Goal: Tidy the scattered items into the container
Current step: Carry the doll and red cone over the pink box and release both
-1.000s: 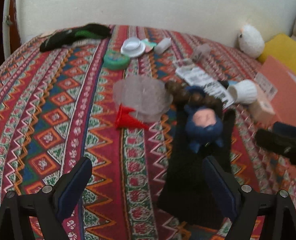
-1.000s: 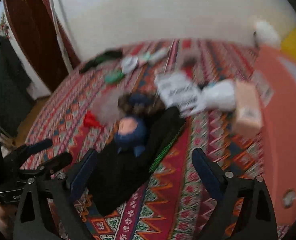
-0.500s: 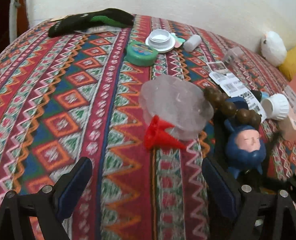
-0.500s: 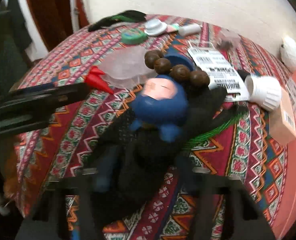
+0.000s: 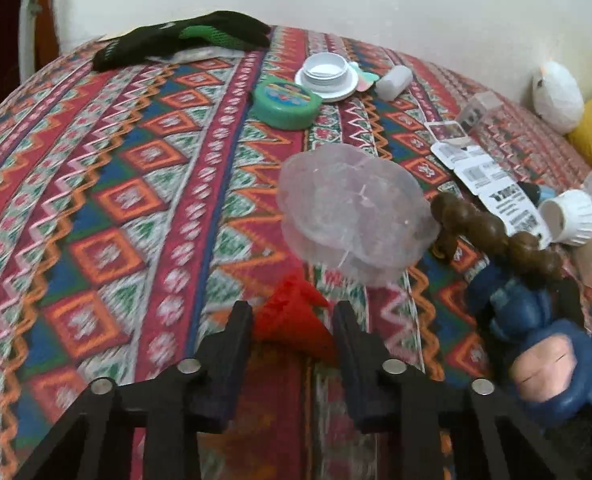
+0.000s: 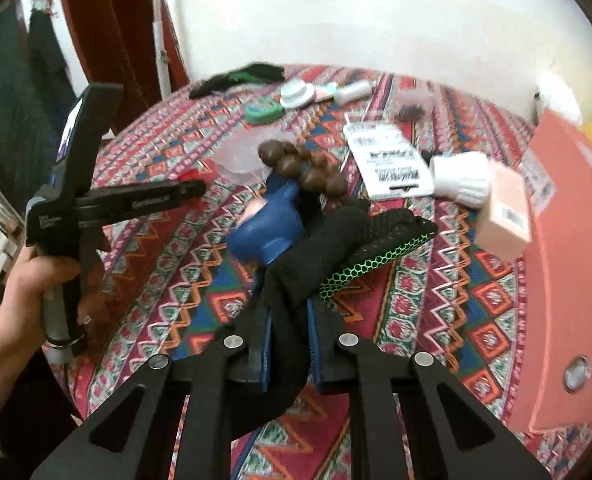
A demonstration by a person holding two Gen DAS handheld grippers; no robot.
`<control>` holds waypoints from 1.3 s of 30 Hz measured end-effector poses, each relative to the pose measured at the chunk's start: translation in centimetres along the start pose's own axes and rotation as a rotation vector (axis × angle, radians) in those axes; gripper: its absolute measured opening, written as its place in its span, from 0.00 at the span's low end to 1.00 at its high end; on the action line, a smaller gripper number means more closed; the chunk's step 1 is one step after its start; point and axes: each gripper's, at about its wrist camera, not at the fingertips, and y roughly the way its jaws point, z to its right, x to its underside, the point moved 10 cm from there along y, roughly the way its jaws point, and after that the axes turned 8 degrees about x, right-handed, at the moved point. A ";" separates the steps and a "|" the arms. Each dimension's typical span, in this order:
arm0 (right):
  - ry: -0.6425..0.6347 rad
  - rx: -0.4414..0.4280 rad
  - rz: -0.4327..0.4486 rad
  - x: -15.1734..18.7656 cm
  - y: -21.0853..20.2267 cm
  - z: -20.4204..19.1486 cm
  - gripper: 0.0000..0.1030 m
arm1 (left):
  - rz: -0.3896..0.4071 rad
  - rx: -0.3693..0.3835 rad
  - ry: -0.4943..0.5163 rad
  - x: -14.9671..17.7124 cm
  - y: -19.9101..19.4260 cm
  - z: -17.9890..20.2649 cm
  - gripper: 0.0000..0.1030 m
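Left gripper fingers closing around red cone; right gripper fingers clamped on black glove. Lift clear of blue figurine, toward orange box.

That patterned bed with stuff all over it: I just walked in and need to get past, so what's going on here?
A person is tidying the clutter with a hand-held tool in each hand. The right tool is shut on a black glove with green mesh and has part of it raised off the bedspread. The left tool has its fingers either side of a small red cone, seemingly gripping it. The blue doll, brown beads, clear lid and the rest lie loose; the salmon container sits to the right.
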 end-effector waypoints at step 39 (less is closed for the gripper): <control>0.224 0.152 0.251 14.3 -25.7 3.4 0.13 | 0.036 0.366 0.378 11.0 -20.9 20.0 0.31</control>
